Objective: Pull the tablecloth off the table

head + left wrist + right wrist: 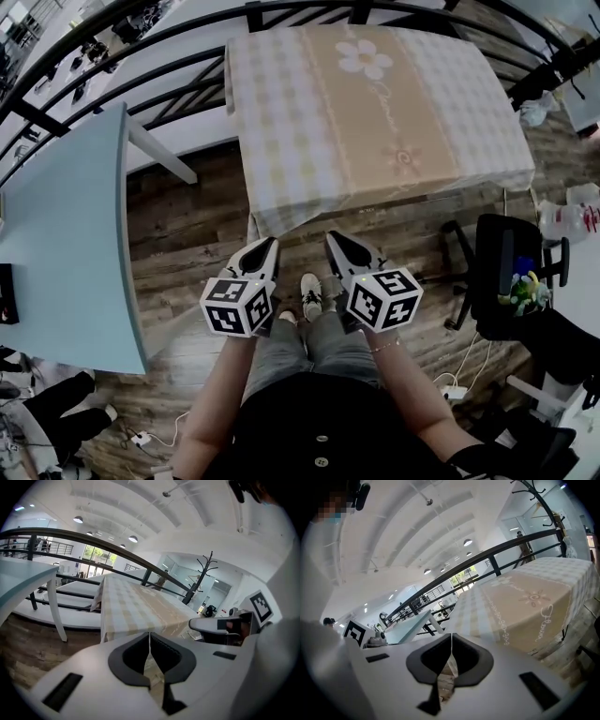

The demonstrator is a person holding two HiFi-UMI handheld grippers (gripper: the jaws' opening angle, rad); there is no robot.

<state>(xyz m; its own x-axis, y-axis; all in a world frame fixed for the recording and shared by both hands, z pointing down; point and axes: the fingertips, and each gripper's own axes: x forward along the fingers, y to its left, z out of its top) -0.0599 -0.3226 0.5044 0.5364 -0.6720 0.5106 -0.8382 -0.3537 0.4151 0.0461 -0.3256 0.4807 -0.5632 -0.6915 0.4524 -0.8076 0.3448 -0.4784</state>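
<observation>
A beige checked tablecloth (375,112) with flower prints covers the table ahead, and its near edge hangs toward me. It fills the middle of the left gripper view (136,609) and the right side of the right gripper view (525,602). My left gripper (272,242) and right gripper (330,236) are side by side just short of that hanging edge, both pointing at it. In each gripper view the jaws meet at the tips, left gripper (149,634) and right gripper (451,635), with nothing between them. Neither touches the cloth.
A light blue table (66,234) stands at my left, its white leg (164,155) near the covered table. A black railing (141,37) curves behind. A black office chair (506,272) and cables sit at the right. Wooden floor lies below, with a person's shoes (311,295) on it.
</observation>
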